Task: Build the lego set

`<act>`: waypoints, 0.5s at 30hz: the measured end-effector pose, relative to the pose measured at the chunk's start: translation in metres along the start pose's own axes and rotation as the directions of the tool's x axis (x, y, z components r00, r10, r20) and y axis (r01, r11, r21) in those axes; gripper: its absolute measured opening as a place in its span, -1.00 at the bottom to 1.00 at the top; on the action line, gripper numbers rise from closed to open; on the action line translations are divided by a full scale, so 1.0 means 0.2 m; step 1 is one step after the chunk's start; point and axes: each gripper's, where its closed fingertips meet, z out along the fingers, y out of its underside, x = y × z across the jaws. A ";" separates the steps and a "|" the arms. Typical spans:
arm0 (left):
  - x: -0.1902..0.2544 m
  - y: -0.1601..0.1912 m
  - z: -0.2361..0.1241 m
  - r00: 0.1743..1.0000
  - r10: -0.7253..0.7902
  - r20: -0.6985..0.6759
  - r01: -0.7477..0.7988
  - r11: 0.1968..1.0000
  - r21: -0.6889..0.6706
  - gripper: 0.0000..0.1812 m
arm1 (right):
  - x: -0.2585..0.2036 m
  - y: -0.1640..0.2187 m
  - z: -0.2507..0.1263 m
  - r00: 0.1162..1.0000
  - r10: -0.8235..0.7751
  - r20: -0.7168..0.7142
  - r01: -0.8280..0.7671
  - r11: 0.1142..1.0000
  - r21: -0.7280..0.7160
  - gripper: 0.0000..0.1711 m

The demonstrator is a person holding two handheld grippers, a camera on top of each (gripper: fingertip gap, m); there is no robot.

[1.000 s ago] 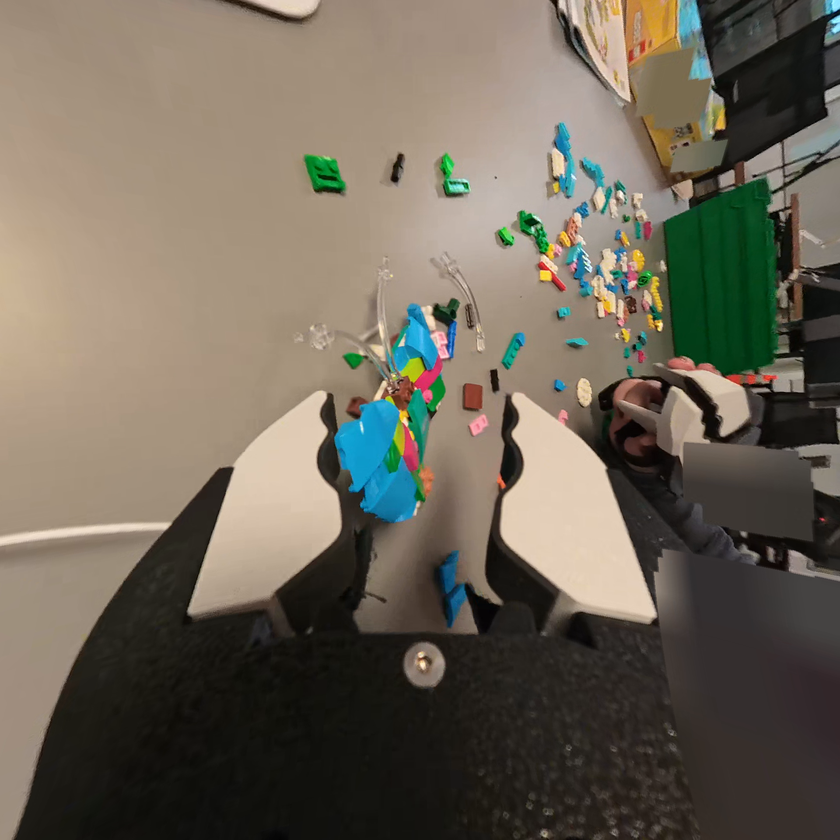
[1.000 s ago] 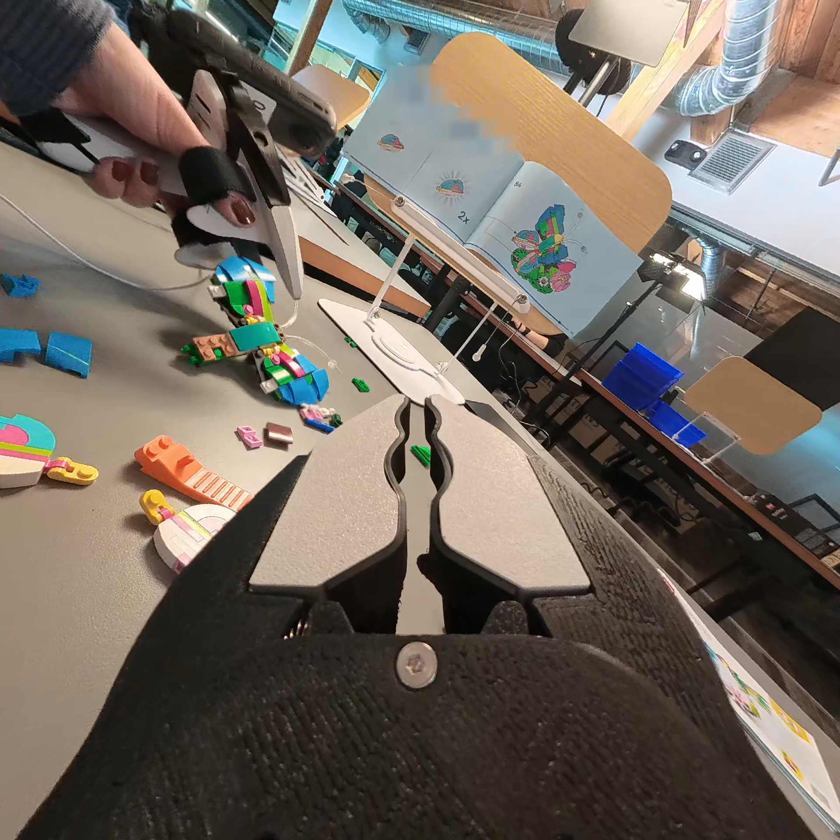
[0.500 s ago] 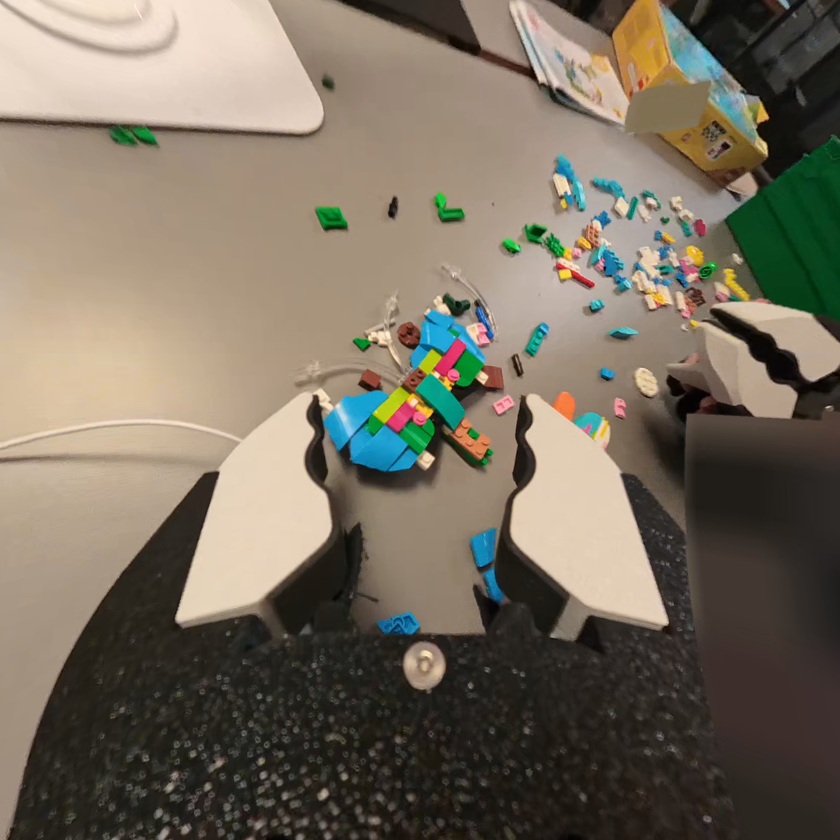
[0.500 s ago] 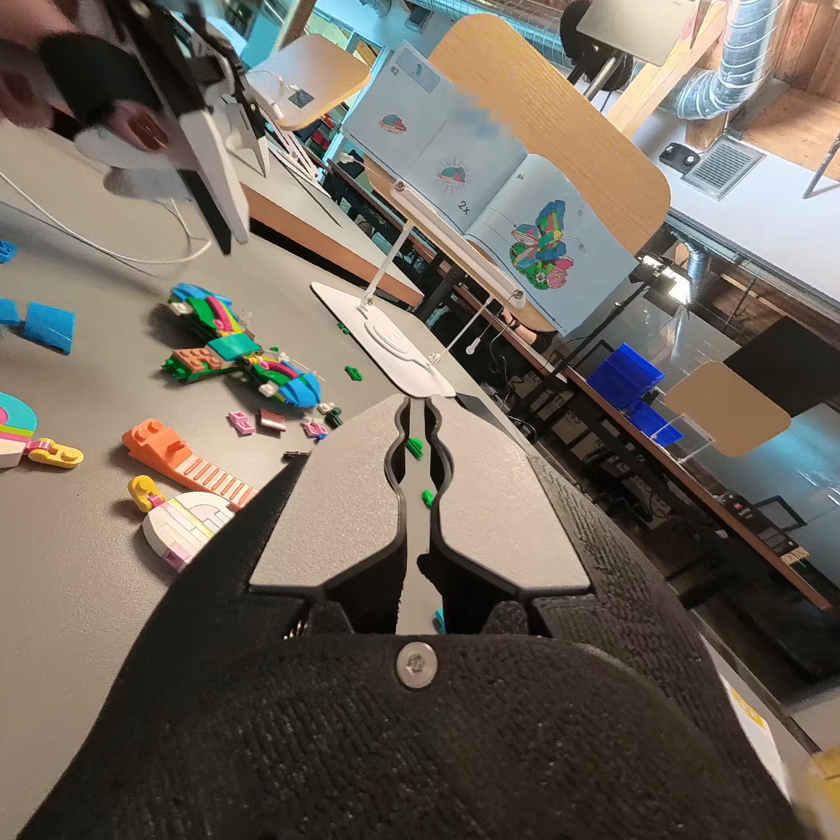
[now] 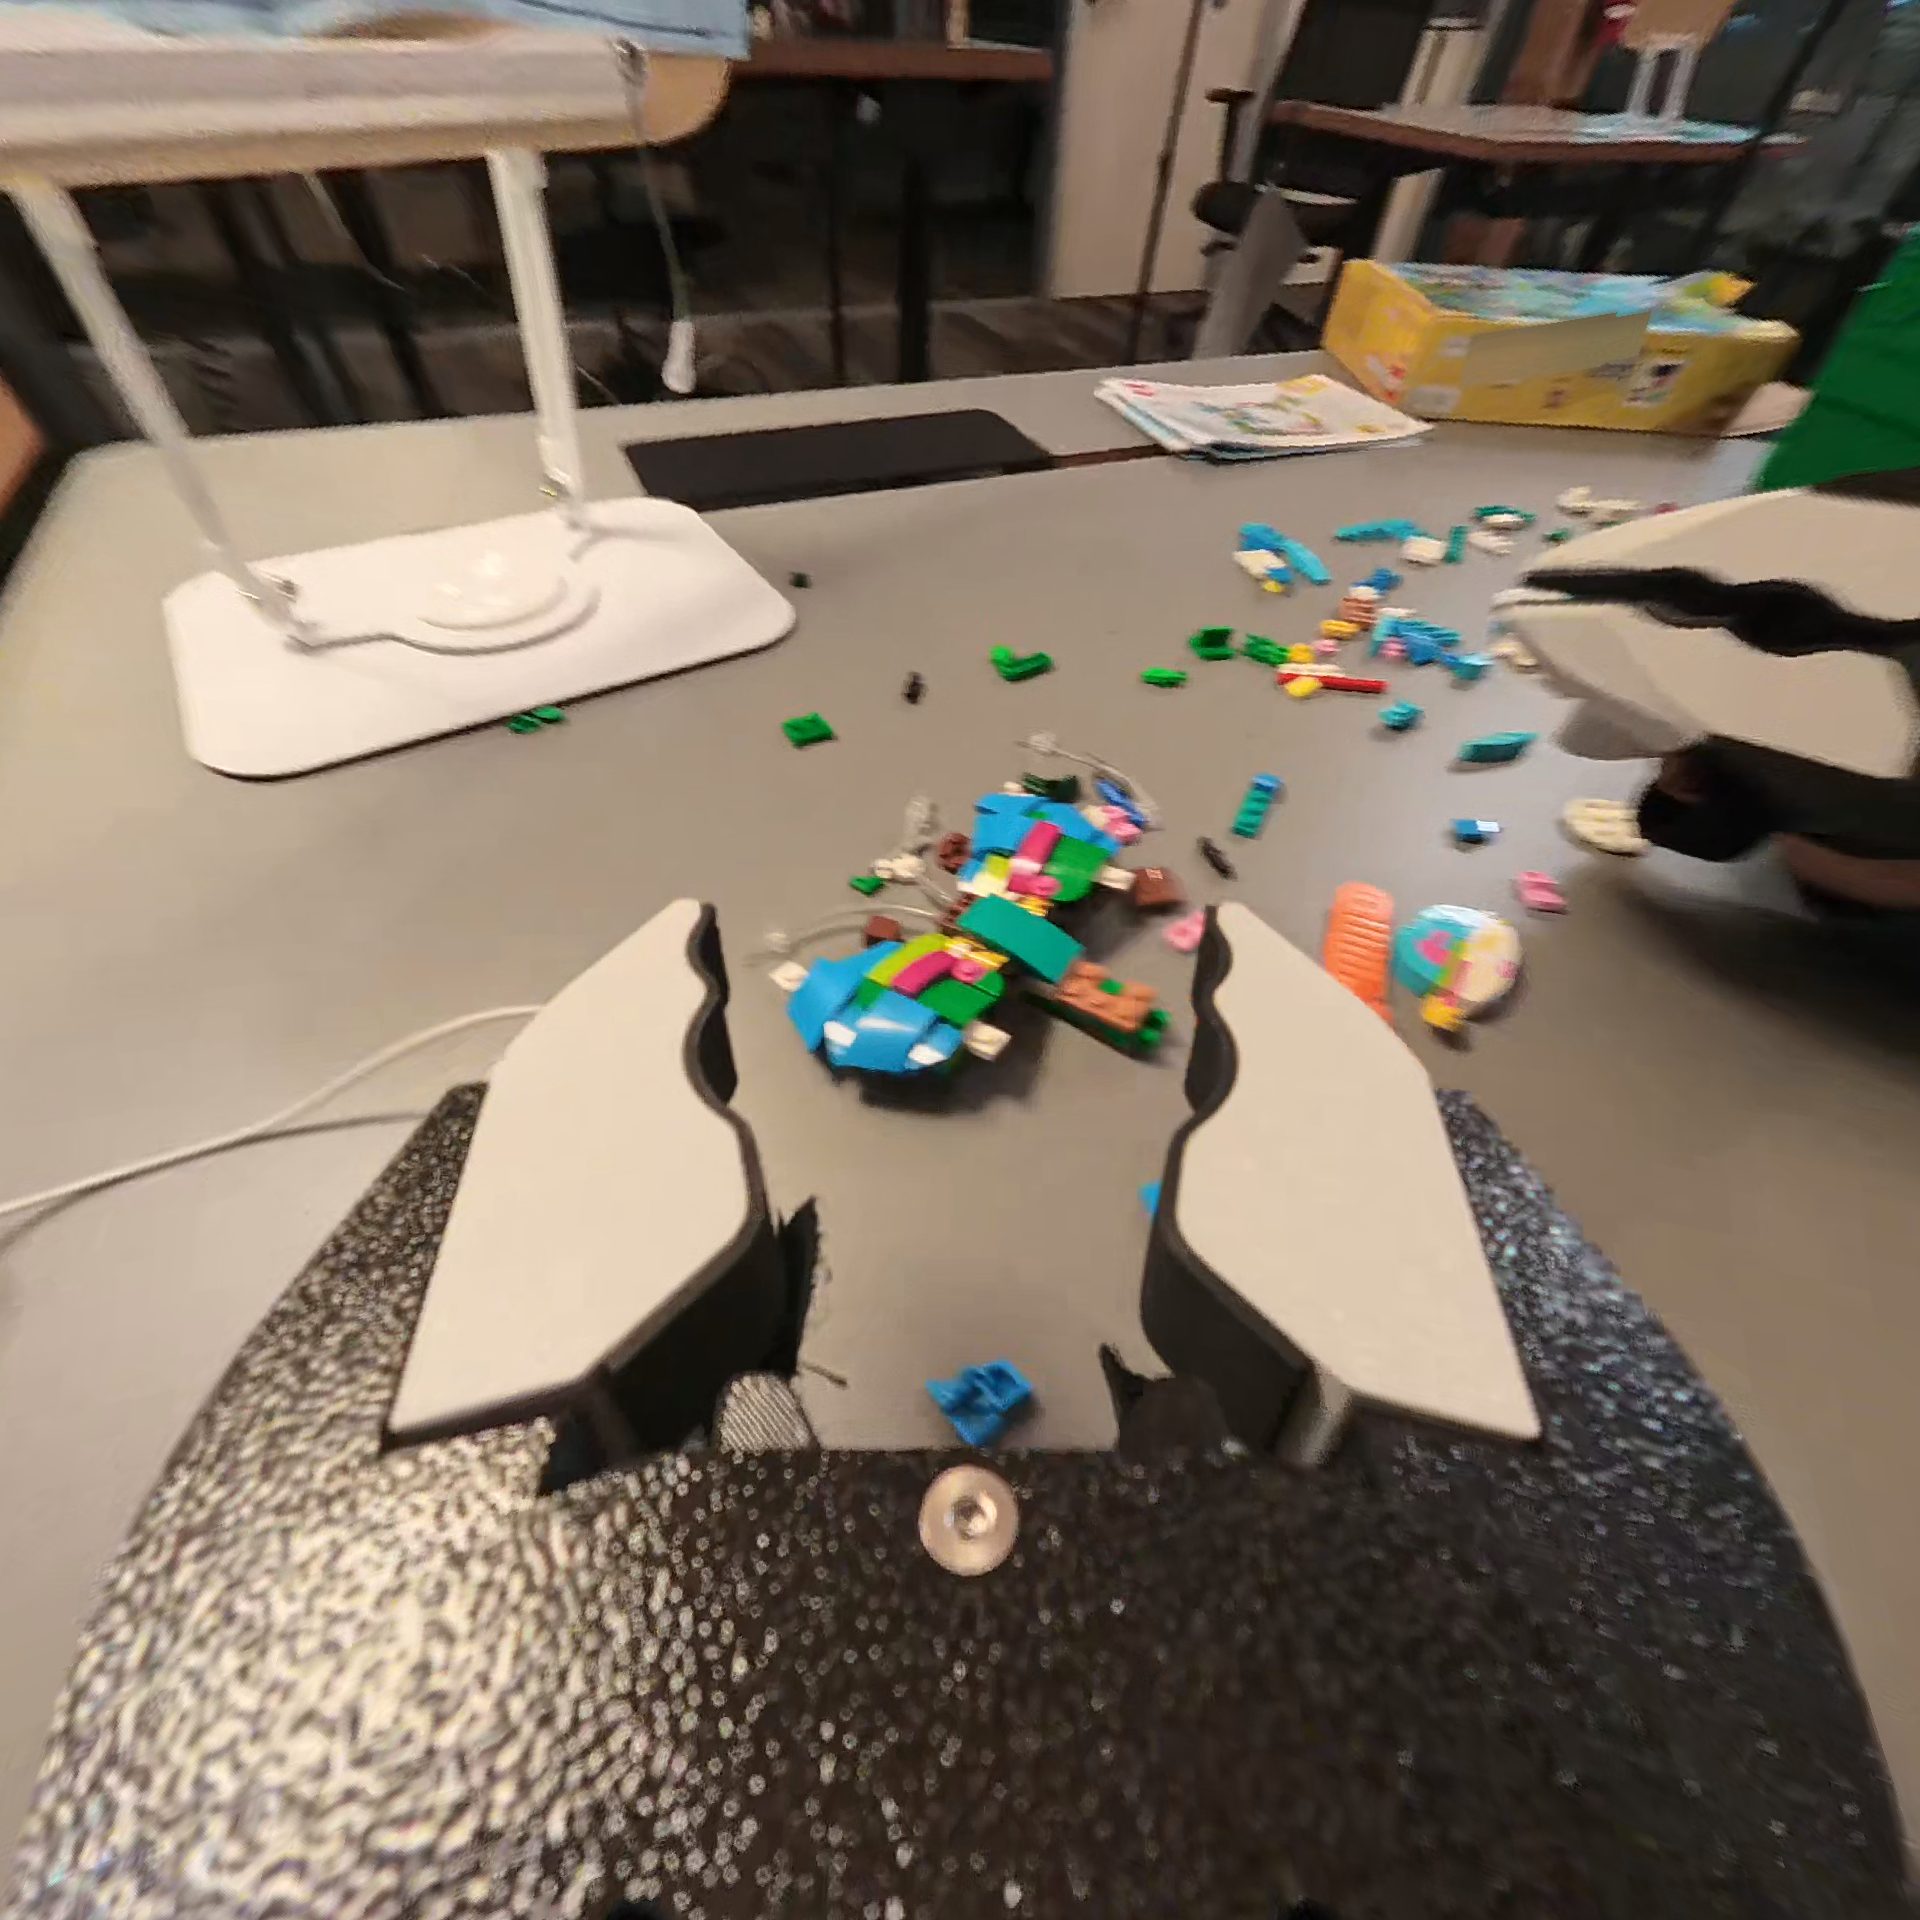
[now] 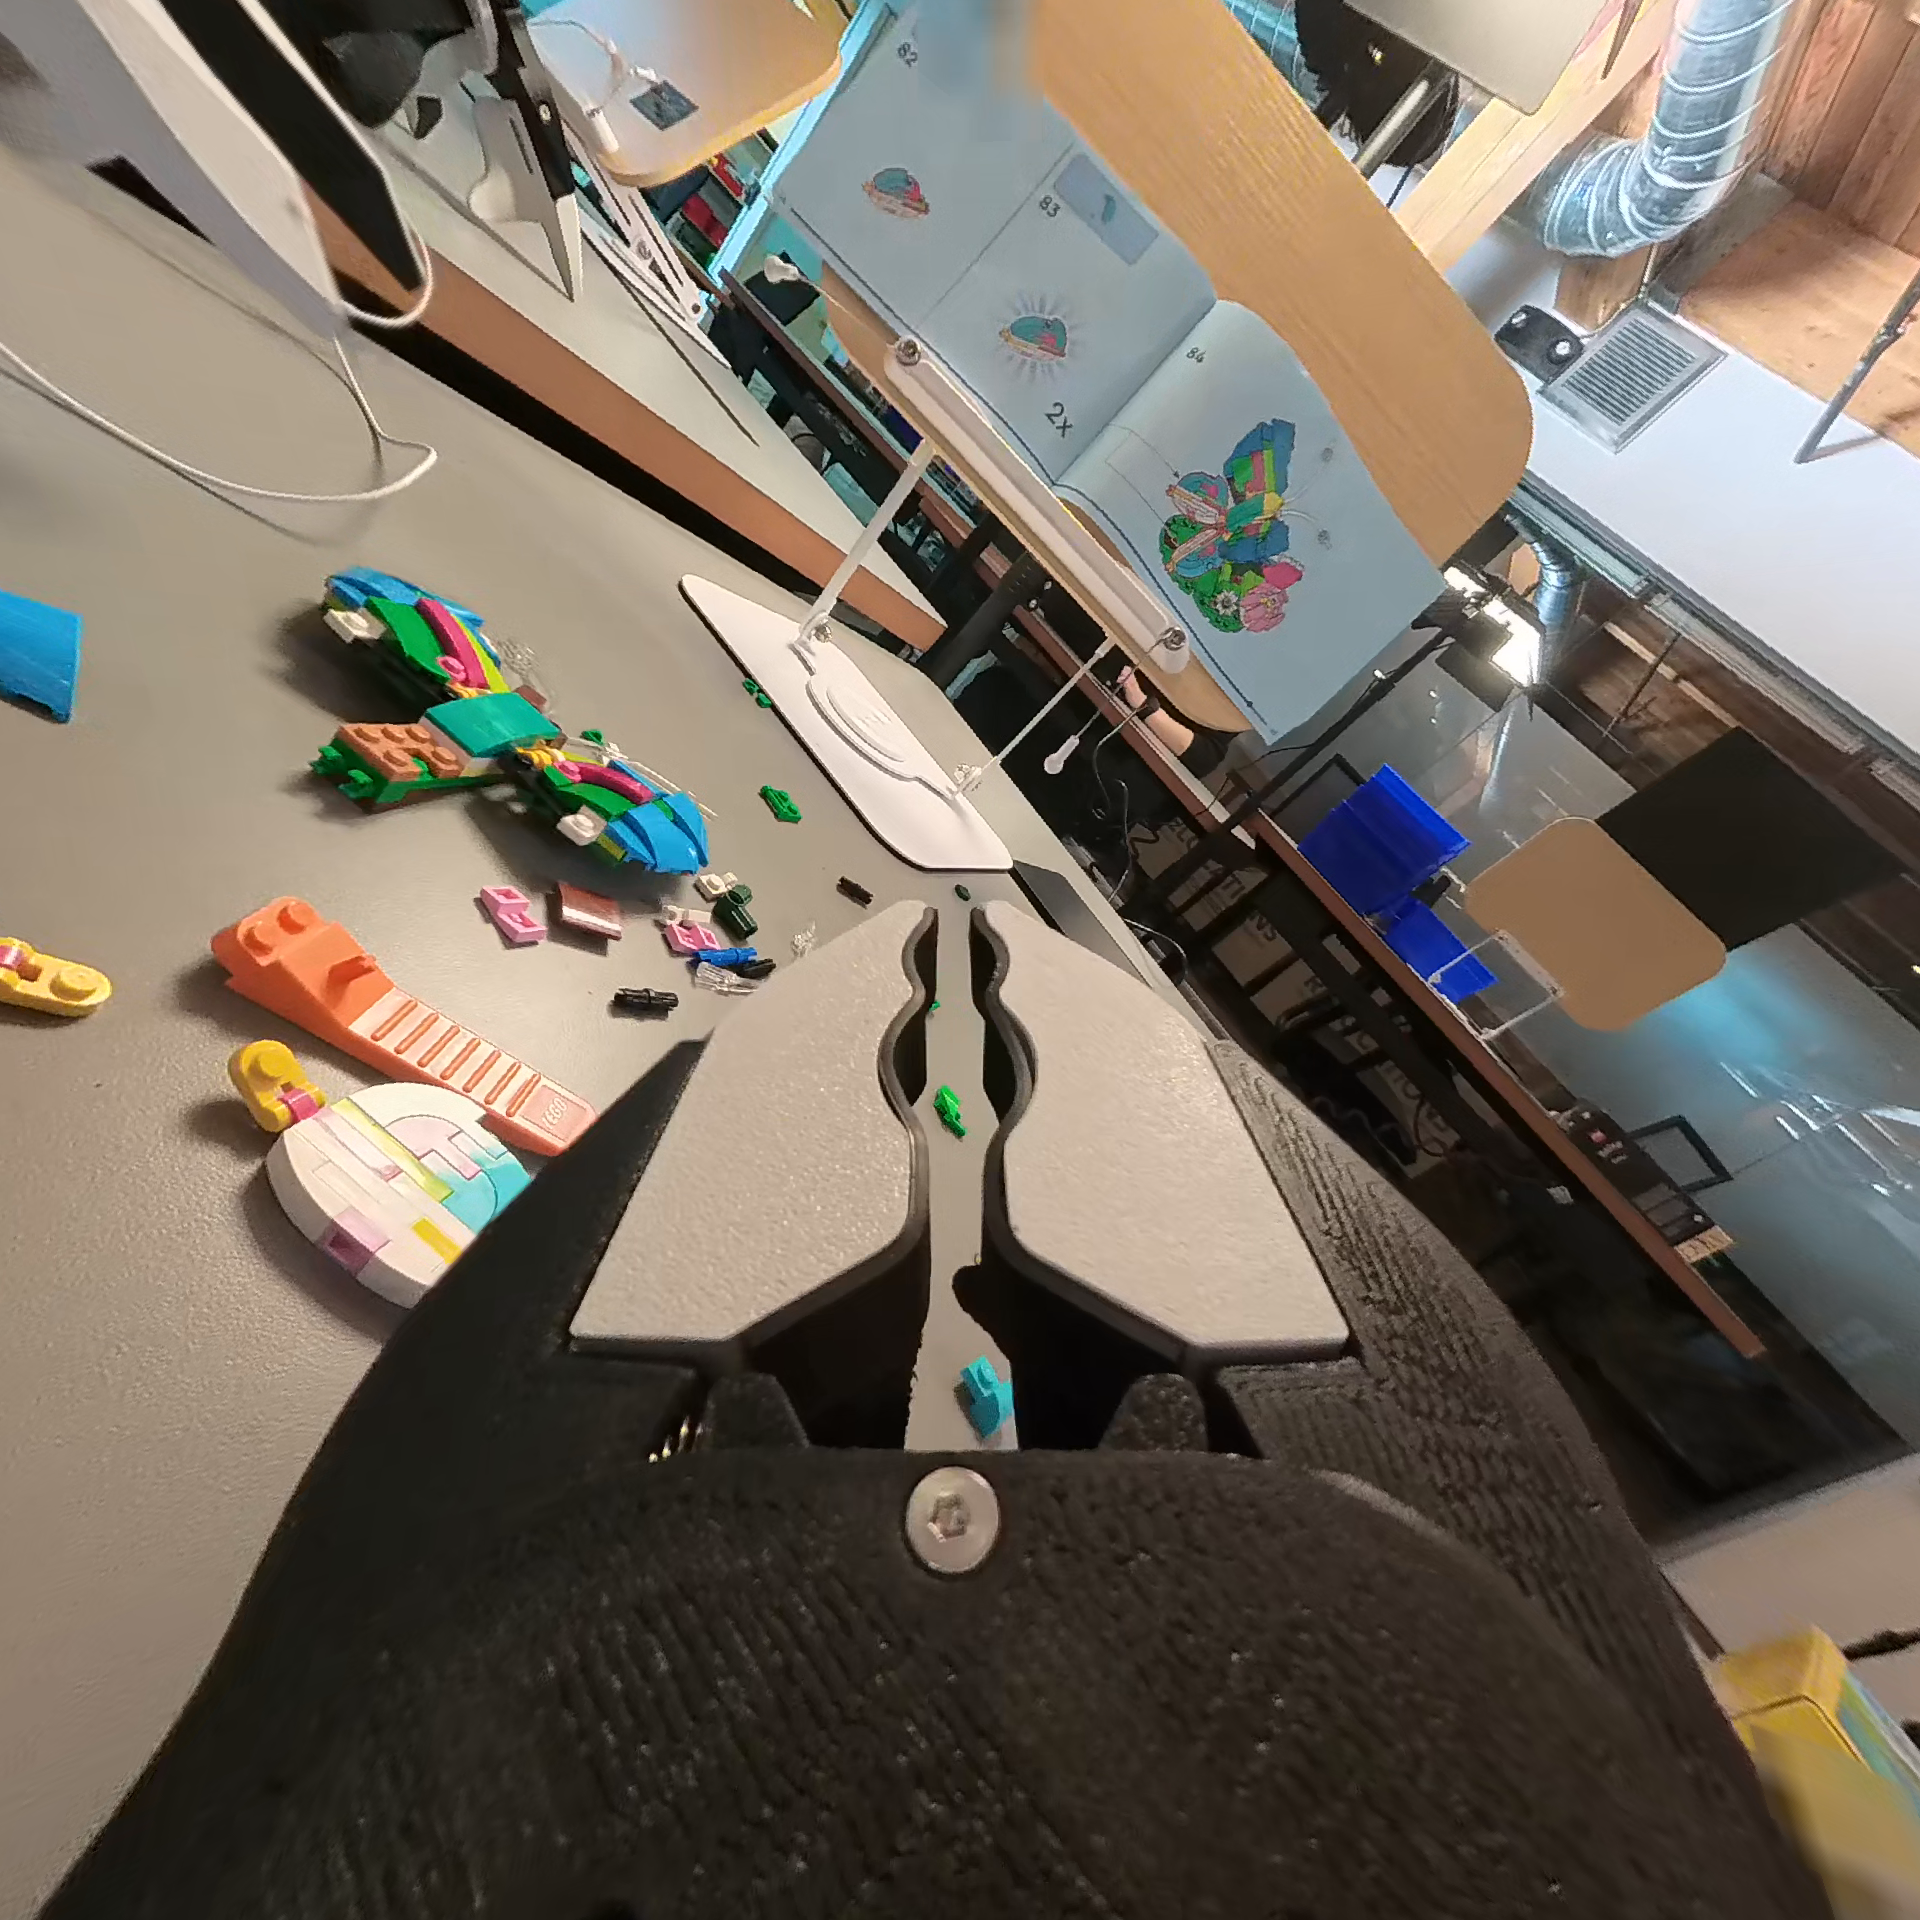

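Observation:
The part-built butterfly model [image 5: 904,997], blue, green and pink with a brown plate, lies flat on the grey table; it also shows in the right wrist view [image 6: 499,717]. My left gripper [image 5: 958,930] is open and empty, held above and just short of the model. My right gripper [image 6: 951,920] is shut and empty, its fingers a thin gap apart, to the right of the model; it also shows in the left wrist view [image 5: 1704,623]. The open instruction book [image 6: 1143,416] stands on a white stand [image 6: 883,748].
An orange brick separator [image 5: 1361,951] and a pastel round piece [image 5: 1455,961] lie right of the model. Several loose bricks [image 5: 1382,623] are scattered at the far right. A yellow box [image 5: 1538,353], booklets [image 5: 1247,416], a white cable [image 5: 260,1122] and the stand's base [image 5: 468,634] are around. My right tips are roughly 10 cm from the pastel round piece [image 5: 1455,961]. The right camera catches it too, in the right wrist view [image 6: 389,1147].
My left gripper has drawn back from the butterfly model and tilted up, still open. The model now lies flat on the table. My right gripper stays shut and has shifted little.

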 end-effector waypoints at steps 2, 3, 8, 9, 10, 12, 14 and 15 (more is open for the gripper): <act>0.11 0.01 -0.06 0.995 -0.037 -0.094 0.035 0.999 -0.017 -0.04 | 0.00 0.00 0.00 1.000 -0.009 -0.003 0.009 1.000 -0.001 -0.95; 0.16 0.03 -0.09 0.991 -0.039 -0.127 0.035 0.999 -0.038 -0.04 | 0.01 0.00 0.00 1.000 -0.012 -0.004 0.012 1.000 -0.001 -0.95; 0.35 0.25 -0.19 0.979 -0.045 -0.200 0.001 0.976 -0.217 -0.03 | 0.01 -0.02 -0.01 0.999 -0.035 -0.009 0.035 0.999 0.010 -0.95; 0.39 0.29 -0.20 0.972 -0.079 -0.221 0.023 0.969 -0.246 -0.05 | 0.01 -0.02 -0.01 0.999 -0.043 -0.009 0.043 0.999 0.010 -0.95; 0.43 0.31 -0.21 0.963 -0.111 -0.245 0.042 0.962 -0.268 -0.08 | 0.00 -0.02 -0.01 0.999 -0.050 -0.010 0.050 0.999 0.009 -0.95; 0.49 0.35 -0.22 0.950 -0.152 -0.273 0.066 0.951 -0.302 -0.13 | 0.00 -0.02 -0.01 0.998 -0.058 -0.006 0.058 0.998 0.007 -0.95; 0.55 0.38 -0.21 0.943 -0.159 -0.292 0.055 0.941 -0.333 -0.18 | -0.01 -0.02 -0.01 0.998 -0.058 -0.004 0.058 0.998 0.010 -0.96; 0.58 0.39 -0.21 0.939 -0.156 -0.306 0.043 0.937 -0.345 -0.21 | -0.01 -0.02 -0.01 0.998 -0.056 -0.002 0.056 0.998 0.012 -0.95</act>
